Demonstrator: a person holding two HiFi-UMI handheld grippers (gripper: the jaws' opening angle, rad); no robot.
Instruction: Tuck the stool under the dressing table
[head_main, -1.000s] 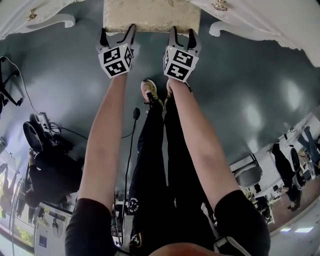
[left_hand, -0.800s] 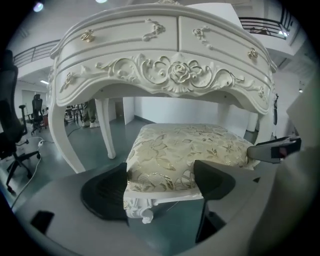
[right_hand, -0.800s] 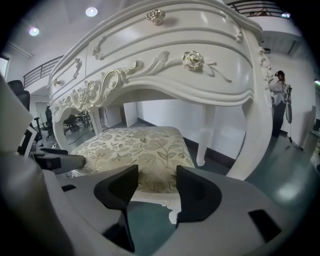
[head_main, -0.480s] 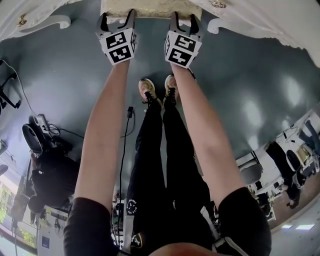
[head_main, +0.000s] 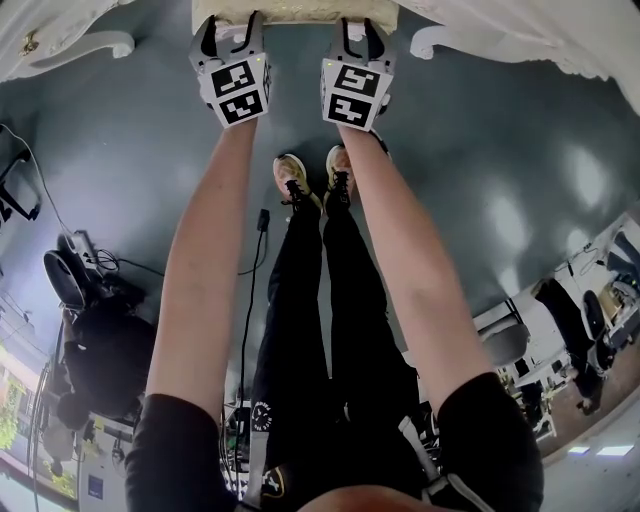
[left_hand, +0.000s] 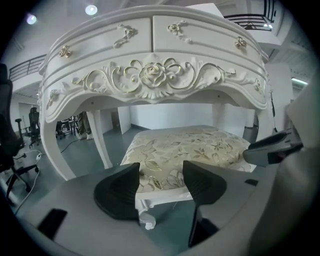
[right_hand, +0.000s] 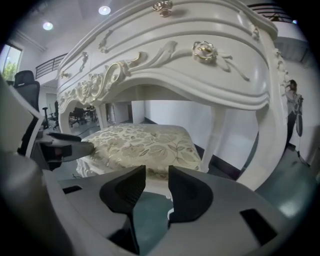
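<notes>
The dressing table (left_hand: 150, 75) has a curly left leg (head_main: 100, 42) on the grey floor (head_main: 150, 150). The left gripper (head_main: 232, 22) is half wide and closing around the front edge of the stool (head_main: 290, 10), not squeezing it. The stool sits under the table, between the legs. The right gripper (head_main: 358, 28) is narrow and closing at the same edge. The right leg (head_main: 440, 42) stands off to the side.

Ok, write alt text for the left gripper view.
A floral-cushioned stool sits between the legs of an ornate white dressing table. In front, the left gripper is closing its jaws, with the stool's near edge showing between them.
</notes>
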